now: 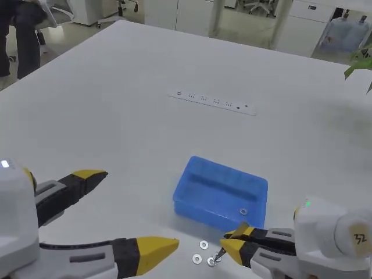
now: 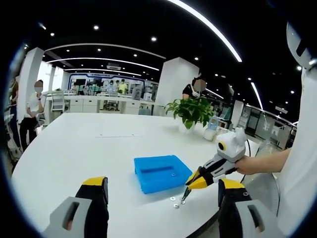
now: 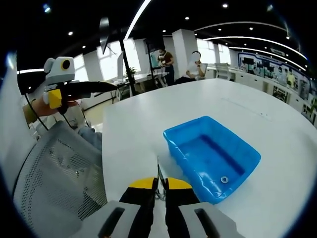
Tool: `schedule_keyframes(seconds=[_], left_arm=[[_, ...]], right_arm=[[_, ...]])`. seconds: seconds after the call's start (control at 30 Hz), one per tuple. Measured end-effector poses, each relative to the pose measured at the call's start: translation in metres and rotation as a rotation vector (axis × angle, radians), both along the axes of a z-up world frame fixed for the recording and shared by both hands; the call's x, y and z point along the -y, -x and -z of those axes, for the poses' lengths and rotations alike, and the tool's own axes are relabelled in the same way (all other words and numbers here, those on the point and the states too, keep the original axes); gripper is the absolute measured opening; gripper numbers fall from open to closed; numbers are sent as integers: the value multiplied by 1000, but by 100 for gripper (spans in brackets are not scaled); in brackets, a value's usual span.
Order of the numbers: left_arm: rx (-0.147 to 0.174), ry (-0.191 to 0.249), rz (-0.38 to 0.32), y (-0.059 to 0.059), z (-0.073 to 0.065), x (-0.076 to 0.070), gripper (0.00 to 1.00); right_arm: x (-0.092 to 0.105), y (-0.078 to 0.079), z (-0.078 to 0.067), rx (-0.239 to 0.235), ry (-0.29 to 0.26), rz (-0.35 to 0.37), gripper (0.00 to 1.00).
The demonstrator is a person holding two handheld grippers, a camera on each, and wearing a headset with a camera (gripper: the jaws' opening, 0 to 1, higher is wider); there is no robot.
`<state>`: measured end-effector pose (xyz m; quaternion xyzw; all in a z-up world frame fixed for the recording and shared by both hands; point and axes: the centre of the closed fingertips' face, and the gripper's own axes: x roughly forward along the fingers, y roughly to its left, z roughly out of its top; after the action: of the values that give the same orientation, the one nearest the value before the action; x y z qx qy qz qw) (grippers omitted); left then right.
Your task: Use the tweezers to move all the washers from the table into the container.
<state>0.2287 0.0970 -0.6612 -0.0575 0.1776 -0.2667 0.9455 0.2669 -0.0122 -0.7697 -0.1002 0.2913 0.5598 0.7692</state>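
Three small flat silver metal washers (image 1: pixel 203 245) lie on the white table (image 1: pixel 116 116), just outside the near wall of the shallow blue plastic container (image 1: pixel 203 209). A fourth washer (image 1: pixel 243 212) sits inside it. They look light, stiff and slippery, so pinching one across its ring seems best. The right claw (image 1: pixel 232 243) is clenched on thin metal tweezers (image 1: pixel 219 254), whose tips are down among the washers outside the container. The left claw (image 1: pixel 138 209) gapes released off the container's near-left corner.

We log: container (image 1: pixel 221 195) on table (image 1: pixel 116 122) | one washer (image 1: pixel 243 212) in it, near-right corner | loose washers (image 1: pixel 203 245) on table just before it | tweezers (image 1: pixel 220 254) in right gripper (image 1: pixel 226 242), tip among them | left gripper (image 1: pixel 142 208) to their left | strip (image 1: pixel 212 102) far behind.
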Motion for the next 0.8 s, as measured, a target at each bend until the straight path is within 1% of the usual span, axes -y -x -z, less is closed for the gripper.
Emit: schedule_keyframes(seconds=[0.13,0.37,0.47,0.5,0.57,0.63,0.67,0.8], left_arm=[[-1,2,-3,0,0,-1,93],[0,1,-4,0,0,-2,93],[1,1,-5,0,0,-3,93],[2,-1,-6,0,0,-3,93],[0,-1,-6,0,0,-3,93],[0,0,-7,0,0,-4,93],[0,0,-7,0,1,-4,93],[1,0,-6,0,0,-4,93]], right_arm=[[-1,0,0,2,-2,-2,3],[-2,2,-1,41,17,-28,2],[-1,2,-9,35,-4,-20,2],[-1,1,-14,37,-19,-15,2],[-1,-1,-22,41,-30,-12,2],[0,-3,-31,59,-41,-8,2],[0,-4,-33,61,-42,-8,2],[1,-10,-52,92,-67,1,2]])
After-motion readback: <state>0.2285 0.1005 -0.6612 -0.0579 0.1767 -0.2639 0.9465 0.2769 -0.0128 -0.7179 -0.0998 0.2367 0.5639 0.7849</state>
